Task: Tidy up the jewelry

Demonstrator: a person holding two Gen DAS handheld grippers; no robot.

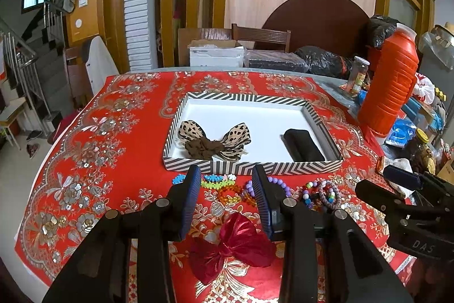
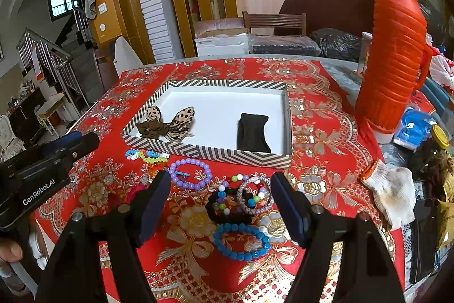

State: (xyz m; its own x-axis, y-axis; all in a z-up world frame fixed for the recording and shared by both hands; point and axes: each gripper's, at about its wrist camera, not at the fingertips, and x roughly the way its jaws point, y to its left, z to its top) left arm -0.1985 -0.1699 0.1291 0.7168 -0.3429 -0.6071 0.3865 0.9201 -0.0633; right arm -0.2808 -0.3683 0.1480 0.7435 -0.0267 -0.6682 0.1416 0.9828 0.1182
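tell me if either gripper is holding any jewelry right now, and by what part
Nothing is held. The left gripper and right gripper are both open, above the bracelets.

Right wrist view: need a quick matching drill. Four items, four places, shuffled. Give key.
Items:
1. leopard bow
2. blue bead bracelet
3. orange thermos
4. white glove

Places:
A. on the cloth between the right gripper fingers
B. inside the striped box, left side
C. table's right edge, lying flat
D. standing upright, right of the box

Pairs: 1-B, 2-A, 3-D, 4-C
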